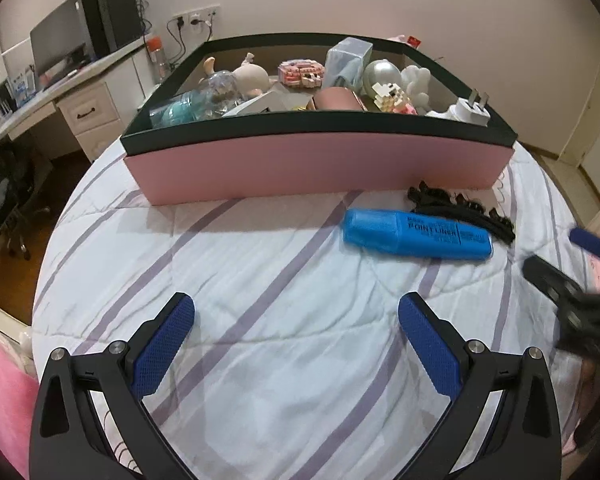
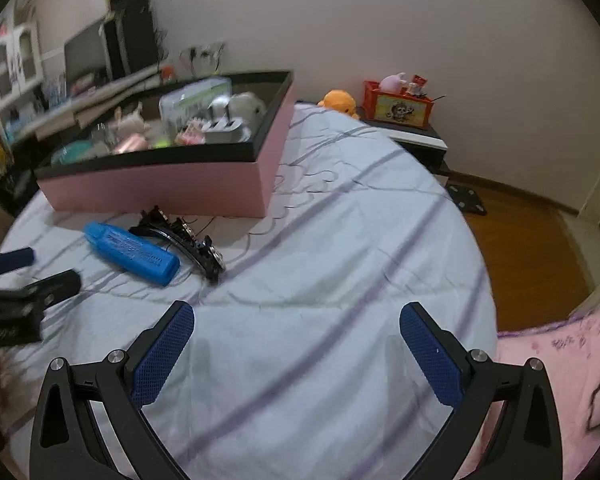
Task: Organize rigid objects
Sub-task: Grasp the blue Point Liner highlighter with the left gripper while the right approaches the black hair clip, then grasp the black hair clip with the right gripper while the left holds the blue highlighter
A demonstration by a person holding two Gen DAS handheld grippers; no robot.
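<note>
A blue highlighter [image 1: 418,234] lies on the striped bedsheet in front of a pink box [image 1: 316,164] with a black rim, full of small toys and a white plug. A black hair clip [image 1: 464,210] lies just behind the highlighter. My left gripper [image 1: 296,316] is open and empty, over the sheet short of the highlighter. My right gripper [image 2: 296,320] is open and empty, to the right of the highlighter [image 2: 132,253] and the clip [image 2: 188,242]. The box [image 2: 168,184] stands behind them. The right gripper shows blurred at the left wrist view's right edge [image 1: 572,264].
A white desk [image 1: 80,96] with a monitor and drawers stands left of the bed. A nightstand with a red box [image 2: 398,106] and an orange plush [image 2: 340,102] stands at the far right. A pink cloth [image 2: 560,364] lies at the bed's right edge, by wooden floor.
</note>
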